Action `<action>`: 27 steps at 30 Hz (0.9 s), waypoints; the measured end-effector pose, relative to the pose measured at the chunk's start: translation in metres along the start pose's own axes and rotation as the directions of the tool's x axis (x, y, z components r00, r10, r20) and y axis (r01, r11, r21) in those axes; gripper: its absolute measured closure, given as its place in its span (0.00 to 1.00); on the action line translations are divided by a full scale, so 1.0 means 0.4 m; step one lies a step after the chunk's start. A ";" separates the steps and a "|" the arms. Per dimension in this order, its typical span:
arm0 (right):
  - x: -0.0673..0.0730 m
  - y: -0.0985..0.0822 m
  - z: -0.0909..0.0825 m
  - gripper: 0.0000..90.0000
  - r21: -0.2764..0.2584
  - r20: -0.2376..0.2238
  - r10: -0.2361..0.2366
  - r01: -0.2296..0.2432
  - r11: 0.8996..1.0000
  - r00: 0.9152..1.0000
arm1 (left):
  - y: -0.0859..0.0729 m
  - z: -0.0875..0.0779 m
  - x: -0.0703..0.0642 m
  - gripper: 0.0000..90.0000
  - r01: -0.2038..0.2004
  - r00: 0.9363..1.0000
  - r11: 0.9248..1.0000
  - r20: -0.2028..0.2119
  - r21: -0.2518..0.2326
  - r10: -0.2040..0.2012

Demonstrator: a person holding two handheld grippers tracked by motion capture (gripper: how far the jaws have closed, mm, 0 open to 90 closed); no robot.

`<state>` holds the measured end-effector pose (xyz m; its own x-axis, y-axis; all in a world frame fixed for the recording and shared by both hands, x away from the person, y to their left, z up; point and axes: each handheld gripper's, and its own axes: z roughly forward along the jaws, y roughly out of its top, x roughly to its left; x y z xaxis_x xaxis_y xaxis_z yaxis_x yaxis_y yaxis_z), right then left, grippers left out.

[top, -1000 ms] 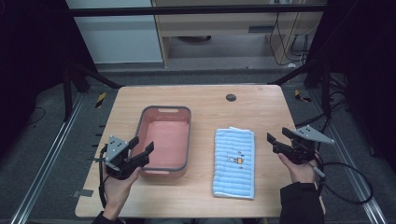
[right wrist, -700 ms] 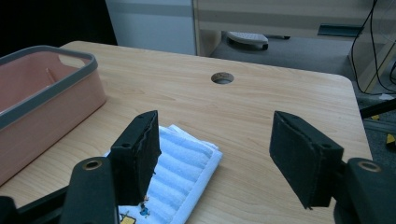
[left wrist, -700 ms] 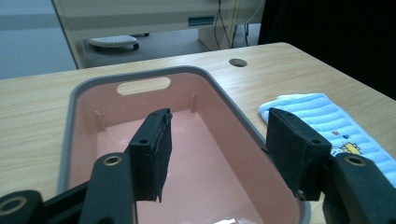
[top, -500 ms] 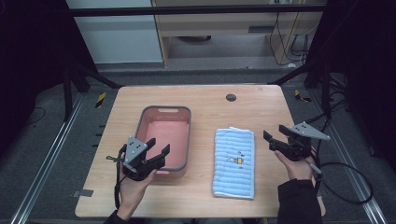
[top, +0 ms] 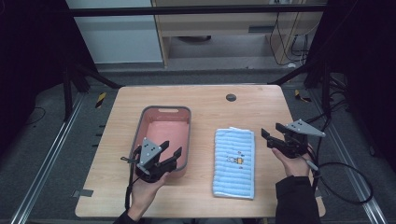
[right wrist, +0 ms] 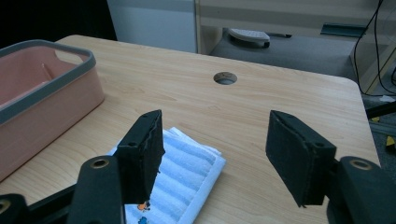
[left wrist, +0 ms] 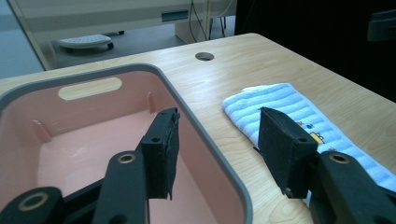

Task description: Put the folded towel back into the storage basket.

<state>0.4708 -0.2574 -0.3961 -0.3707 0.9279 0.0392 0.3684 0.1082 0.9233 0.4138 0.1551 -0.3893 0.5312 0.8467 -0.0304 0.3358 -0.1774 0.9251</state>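
A pink bin (top: 162, 113) with a grey rim stands left of centre on the wooden table. My left gripper (top: 170, 150) is at its near right corner. In the left gripper view the gripper (left wrist: 217, 149) straddles the bin's right rim (left wrist: 201, 121), one jaw inside and one outside. Its jaws have just been closing and do not touch the wall. A folded blue striped towel (top: 234, 161) lies to the bin's right. My right gripper (top: 272, 130) hovers open by the towel's far right corner (right wrist: 187, 172). Its jaws have just been closing a little, with nothing pressed between them.
A round cable hole (top: 230, 97) sits in the table's far middle. Bare wood stretches beyond the towel and the bin (right wrist: 51, 93). Cables trail off the table's right edge, and dark frame legs stand around the table.
My left gripper has moved right, from the table's front left to the bin's near right corner, and its jaws have narrowed. The right gripper has hardly shifted.
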 end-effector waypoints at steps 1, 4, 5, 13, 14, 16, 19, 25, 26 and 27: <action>0.000 0.001 0.002 0.42 -0.002 -0.001 -0.003 0.003 1.000 1.000 | 0.000 0.006 -0.008 0.54 -0.004 1.000 1.000 0.011 0.004 0.004; 0.001 0.004 0.006 0.43 0.000 -0.005 -0.004 0.004 1.000 1.000 | 0.000 0.011 -0.016 0.56 -0.007 1.000 1.000 0.022 0.007 0.007; 0.001 0.004 0.007 0.43 0.002 -0.005 -0.007 0.007 1.000 1.000 | 0.001 0.015 -0.023 0.57 -0.010 1.000 1.000 0.030 0.008 0.009; 0.002 0.005 0.020 0.44 0.014 -0.004 -0.007 0.007 1.000 1.000 | 0.001 0.034 -0.055 0.59 -0.020 0.998 1.000 0.056 0.012 0.020; 0.001 0.005 0.022 0.44 0.016 -0.003 -0.007 0.007 1.000 1.000 | -0.001 0.041 -0.066 0.59 -0.021 0.998 1.000 0.067 0.016 0.020; -0.001 0.005 0.024 0.43 0.015 -0.004 -0.010 0.010 1.000 1.000 | -0.002 0.045 -0.071 0.59 -0.024 0.997 1.000 0.071 0.018 0.023; -0.001 0.001 0.035 0.43 0.021 -0.004 -0.007 0.007 1.000 1.000 | -0.007 0.059 -0.093 0.59 -0.034 0.996 0.999 0.088 0.026 0.032; 0.000 -0.006 0.055 0.44 0.035 -0.002 -0.016 0.016 0.999 1.000 | -0.013 0.073 -0.124 0.59 -0.058 0.994 0.998 0.099 0.033 0.054; -0.001 -0.007 0.058 0.44 0.036 -0.002 -0.017 0.017 0.999 1.000 | -0.015 0.075 -0.129 0.59 -0.061 0.993 0.998 0.099 0.035 0.057; -0.001 -0.007 0.058 0.44 0.036 -0.002 -0.017 0.017 0.999 1.000 | -0.015 0.075 -0.129 0.59 -0.061 0.993 0.998 0.099 0.035 0.057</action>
<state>0.4898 -0.2498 -0.4076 -0.3784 0.9253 0.0243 0.3925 0.1366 0.9095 0.4077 0.0974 -0.4045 0.6243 0.7811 -0.0151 0.3302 -0.2463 0.9112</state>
